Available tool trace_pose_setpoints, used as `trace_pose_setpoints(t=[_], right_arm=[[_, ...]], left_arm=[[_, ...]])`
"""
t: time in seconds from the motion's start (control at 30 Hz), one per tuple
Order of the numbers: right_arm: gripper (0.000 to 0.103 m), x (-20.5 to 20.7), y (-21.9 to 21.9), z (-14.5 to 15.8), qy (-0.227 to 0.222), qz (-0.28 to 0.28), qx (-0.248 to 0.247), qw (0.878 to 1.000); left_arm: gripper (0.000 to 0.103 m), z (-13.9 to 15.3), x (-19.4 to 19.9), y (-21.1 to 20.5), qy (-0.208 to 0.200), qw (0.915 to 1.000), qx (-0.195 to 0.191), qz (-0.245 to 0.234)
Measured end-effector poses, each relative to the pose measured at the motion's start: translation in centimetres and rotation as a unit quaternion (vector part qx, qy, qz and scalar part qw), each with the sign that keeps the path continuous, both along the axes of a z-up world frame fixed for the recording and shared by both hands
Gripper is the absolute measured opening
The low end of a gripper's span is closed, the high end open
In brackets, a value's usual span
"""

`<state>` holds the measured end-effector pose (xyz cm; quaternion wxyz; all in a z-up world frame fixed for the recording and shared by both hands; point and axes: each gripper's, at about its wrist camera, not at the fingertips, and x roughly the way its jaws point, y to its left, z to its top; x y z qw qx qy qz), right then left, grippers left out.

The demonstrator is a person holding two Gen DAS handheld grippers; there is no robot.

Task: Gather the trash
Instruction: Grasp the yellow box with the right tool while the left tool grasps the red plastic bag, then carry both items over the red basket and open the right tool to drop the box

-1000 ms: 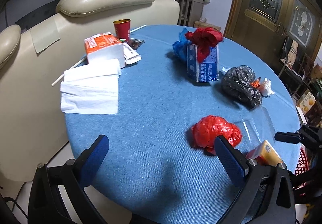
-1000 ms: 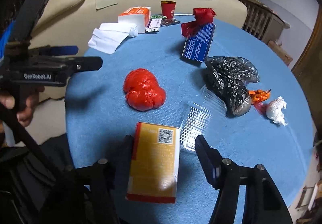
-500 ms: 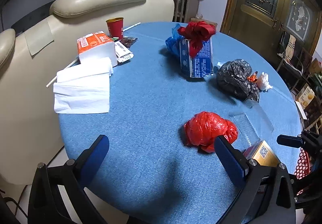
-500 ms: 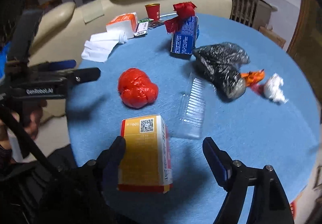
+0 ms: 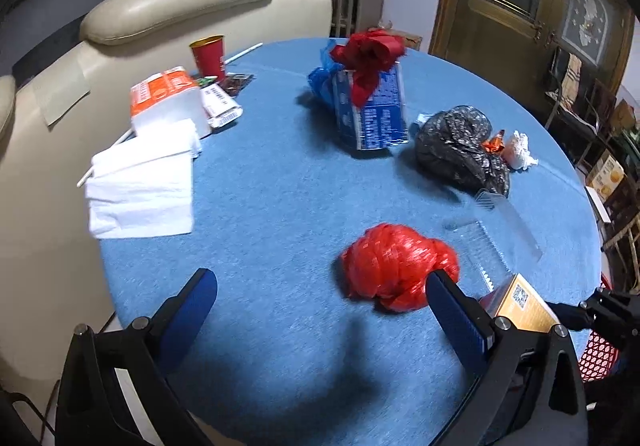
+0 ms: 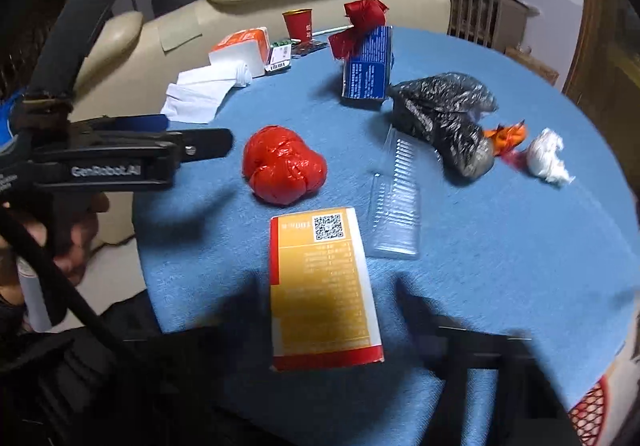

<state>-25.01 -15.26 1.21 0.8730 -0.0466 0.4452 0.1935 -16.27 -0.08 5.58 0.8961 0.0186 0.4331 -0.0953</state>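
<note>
Left wrist view. The left gripper (image 5: 320, 310) hangs above the near edge of the round blue table (image 5: 260, 205), its blue-padded jaws spread wide with nothing between them. The crumpled red plastic bag (image 5: 396, 266) lies on the cloth just beyond and inside the right-hand finger, apart from both pads. To its right the yellow carton (image 5: 520, 304) shows a QR code on its upper face, with the tip of the right gripper (image 5: 592, 312) at its far side. Farther back lie a clear plastic tray (image 5: 492, 234), a black bag (image 5: 460, 149) and a blue packet tied with a red bow (image 5: 372, 101); its print is too small to read.

Right wrist view. The yellow carton (image 6: 322, 286) stands between the right gripper's dark, blurred fingers, whose jaws have just been closing; whether the pads press on it cannot be told. Its face bears a QR code and illegible lines of text. The left gripper (image 6: 200, 137), marked "GenRobot.AI", reaches in from the left toward the red plastic bag (image 6: 284, 165).
</note>
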Motion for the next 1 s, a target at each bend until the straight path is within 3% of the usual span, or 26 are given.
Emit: trace_pose_setpoints(t=[0.2,0.37,0.4,0.43,0.47,0.53,0.73,1.0], right_arm=[[0.050,-1.6,-1.7,0.7,-0.011,-0.023,0.026,0.999],[0.050,-3.6,-5.4,1.3,-0.021,-0.081,0.064,0.994],[0.050,-4.0,-6.2,1.6,-0.024,-0.094,0.075,0.992],[0.050,-4.3,-6.7,1.7,-0.027,-0.102,0.083,0.991],[0.050,-4.6,-7.3,2.0,-0.030,-0.111,0.091,0.989],[0.050,-5.1,-8.0,2.4,-0.036,-0.123,0.101,0.987],[0.050,-6.4,-10.5,3.5,-0.062,-0.169,0.129,0.975],[0.050,-10.1,-16.6,6.2,-0.114,-0.267,0.125,0.949]], left_arm=[[0.103,-0.8,1.3,-3.3,0.014,0.9992,0.005,-0.038],[0.103,-2.8,2.5,-5.4,0.034,0.9973,0.030,-0.058],[0.100,-3.2,2.7,-5.5,0.039,0.9970,0.033,-0.059],[0.077,-3.5,2.8,-5.6,0.040,0.9967,0.030,-0.064],[0.071,-3.7,2.9,-5.6,0.047,0.9960,0.027,-0.072],[0.069,-3.5,2.7,-5.5,0.041,0.9961,0.022,-0.075],[0.068,0.6,0.2,-5.0,-0.006,0.9969,-0.004,-0.079],[0.068,6.4,-2.8,-8.0,-0.063,0.9894,-0.040,-0.124]])
